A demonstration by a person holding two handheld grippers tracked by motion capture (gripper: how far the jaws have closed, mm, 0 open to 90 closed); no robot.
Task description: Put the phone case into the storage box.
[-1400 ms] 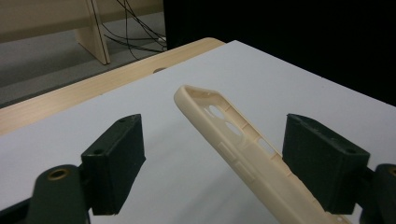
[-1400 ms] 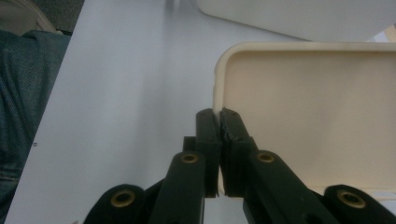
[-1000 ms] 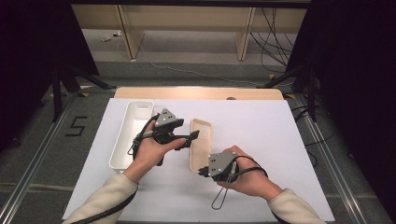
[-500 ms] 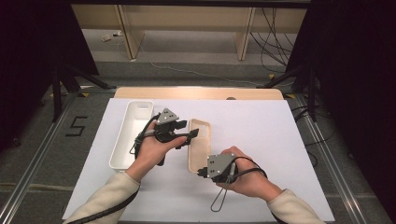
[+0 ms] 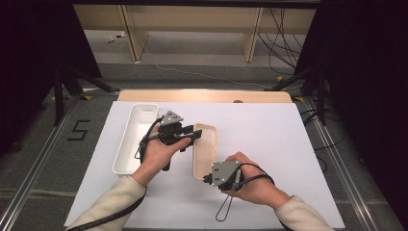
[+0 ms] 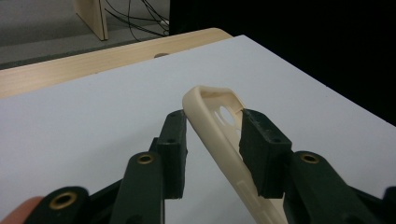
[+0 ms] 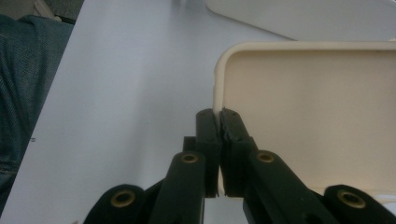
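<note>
A cream phone-case-like shell [image 5: 204, 155] lies lengthwise on the white sheet [image 5: 274, 144]. My left gripper [image 5: 195, 133] is at its far end. In the left gripper view the left gripper [image 6: 212, 140] stands open astride the shell's [image 6: 219, 133] raised rim, one jaw outside and one inside. My right gripper [image 5: 205, 179] is at the shell's near end. The right gripper view shows the right gripper [image 7: 219, 122] with jaws pressed together on the corner rim of the shell [image 7: 308, 102].
A long white tray [image 5: 131, 144] lies just left of the shell, close to my left hand. The wooden table edge [image 5: 202, 95] runs along the far side. A cable loop [image 5: 222, 211] trails from the right gripper toward the near edge.
Very little differs: both grippers stay at the two ends of the shell, and the right hand has shifted slightly.
</note>
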